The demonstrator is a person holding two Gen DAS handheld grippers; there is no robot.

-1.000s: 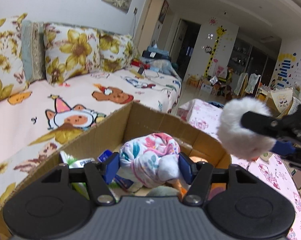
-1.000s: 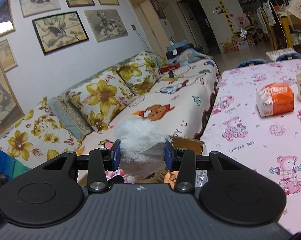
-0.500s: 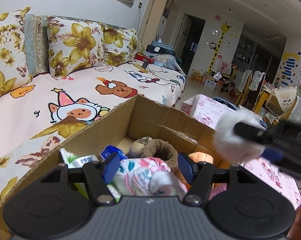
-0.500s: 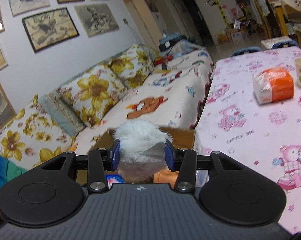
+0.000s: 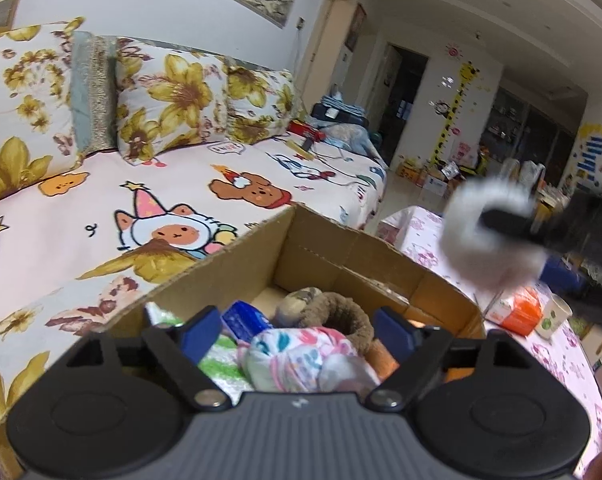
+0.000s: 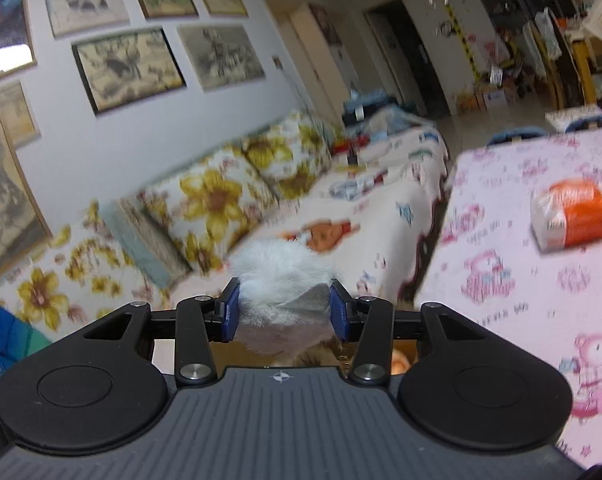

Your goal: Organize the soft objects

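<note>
Since a second ago: floral bundle [image 5: 301, 360] dropped out of the left tongs [image 5: 301, 330] into the box; white fluffy toy carried further left, blurred with motion.
Sofa [image 5: 181, 184]: cartoon-print cover, flowered cushions behind, box standing against its front edge.
Counter [image 6: 521, 272]: pink bear cloth, orange-and-white packet [image 6: 569, 214] on it, well apart from the box.
Cardboard box [image 5: 333, 256]: open-topped, already holding floral bundle, brown plush ring [image 5: 335, 314], blue packet [image 5: 243, 322] and green-striped cloth.
Right tongs [image 6: 285, 312]: closed snugly on white fluffy toy [image 6: 283, 280], raised above the box's right side.
Left tongs: spread wide, holding nothing, low over the box with floral bundle lying between and below the blue pads.
Step in hand: probably bringing the white fluffy toy to the box.
Next move: likely lower over the free far corner, then release; light fur may cling to the pads.
</note>
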